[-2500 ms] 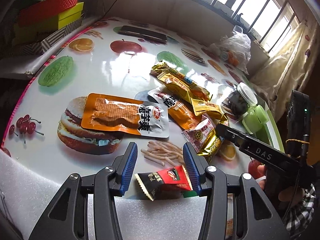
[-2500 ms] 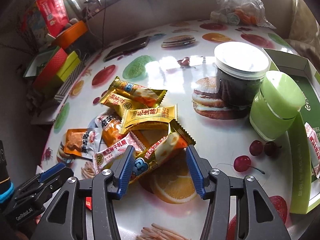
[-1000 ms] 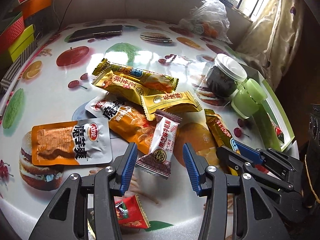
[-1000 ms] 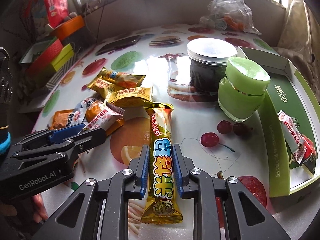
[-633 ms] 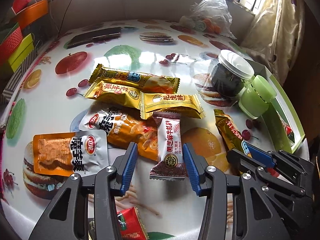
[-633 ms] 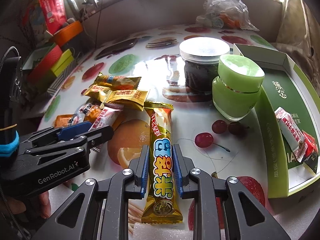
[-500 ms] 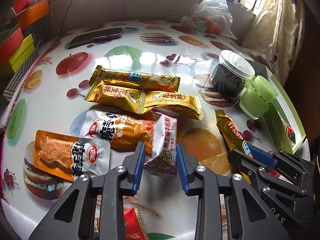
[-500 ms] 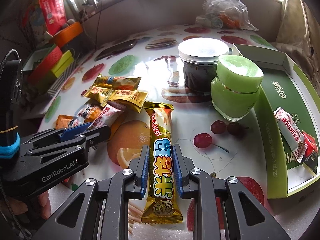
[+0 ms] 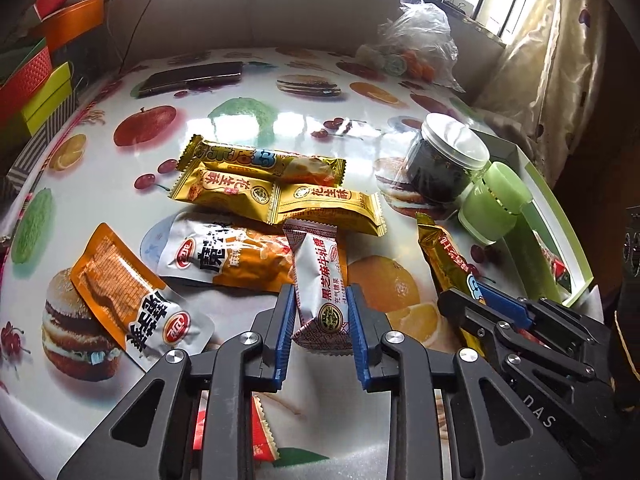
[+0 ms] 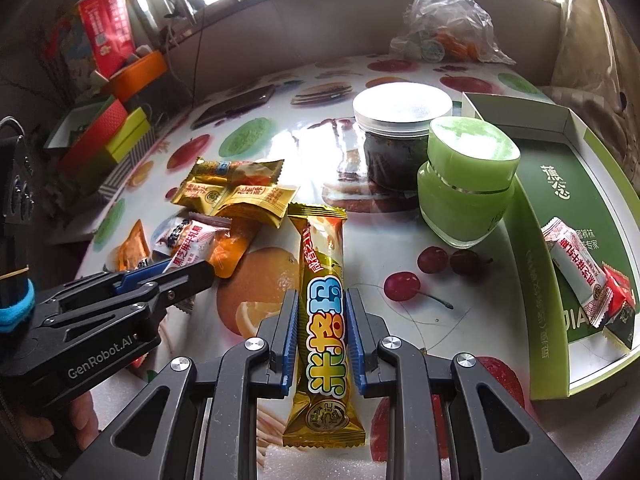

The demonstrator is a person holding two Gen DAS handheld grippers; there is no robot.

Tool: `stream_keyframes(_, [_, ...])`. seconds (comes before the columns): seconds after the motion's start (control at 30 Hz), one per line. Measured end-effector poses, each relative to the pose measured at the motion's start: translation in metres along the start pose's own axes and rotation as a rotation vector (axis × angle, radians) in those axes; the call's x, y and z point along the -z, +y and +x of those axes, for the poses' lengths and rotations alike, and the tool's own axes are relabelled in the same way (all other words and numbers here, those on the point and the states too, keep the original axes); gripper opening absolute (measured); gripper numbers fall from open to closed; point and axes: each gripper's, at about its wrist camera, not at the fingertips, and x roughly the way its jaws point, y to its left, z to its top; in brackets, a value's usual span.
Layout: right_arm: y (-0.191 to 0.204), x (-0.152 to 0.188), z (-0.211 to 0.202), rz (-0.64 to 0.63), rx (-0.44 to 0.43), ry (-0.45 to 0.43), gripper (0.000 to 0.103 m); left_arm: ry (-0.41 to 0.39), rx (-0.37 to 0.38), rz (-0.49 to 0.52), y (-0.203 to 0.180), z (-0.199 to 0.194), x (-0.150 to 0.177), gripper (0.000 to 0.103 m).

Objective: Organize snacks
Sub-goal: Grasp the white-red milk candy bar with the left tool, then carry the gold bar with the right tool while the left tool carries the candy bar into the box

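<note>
both grippers clamped on snacks above the table's near edge.
left gripper [image 9: 321,320] pinching white candy packet [image 9: 320,280]; right gripper [image 10: 322,320] gripping gold bar [image 10: 323,300]. bare table [image 10: 400,248] just ahead of the bar. farther left, snack pile [image 9: 260,200]; right, green box [image 10: 568,200] beside green jar [image 10: 464,184].

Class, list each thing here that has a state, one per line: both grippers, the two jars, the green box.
Left gripper: shut on white candy packet.
Right gripper: shut on gold snack bar.
Dark jar: lid on.
Green jar: lid on.
Green box: open, holding snacks.
</note>
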Motion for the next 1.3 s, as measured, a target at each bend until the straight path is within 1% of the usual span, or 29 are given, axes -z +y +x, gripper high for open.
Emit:
stream_keyframes(0.3, [0.003,-0.003,-0.014,-0.009,-0.01,-0.044,0.021,-0.031,0.031,0.005,-0.01,-0.019,0.003,0.027])
stream_keyframes(0.57, [-0.002,-0.007,-0.04,0.001,-0.004,-0.101,0.021,-0.075,0.068,0.027,-0.025,-0.039,-0.002,0.027])
stream_keyframes(0.7, [-0.005,-0.01,-0.055,0.002,0.017,-0.127,0.021,-0.09,0.092,0.046,-0.036,-0.046,-0.005,0.027])
stream_keyframes(1.03, [-0.027,-0.011,-0.082,0.041,0.056,-0.169,0.021,-0.102,0.15,0.088,-0.068,-0.052,-0.008,0.027])
stream_keyframes(1.3, [-0.05,-0.008,-0.098,0.083,0.082,-0.195,0.021,-0.099,0.203,0.123,-0.096,-0.05,-0.014,0.027])
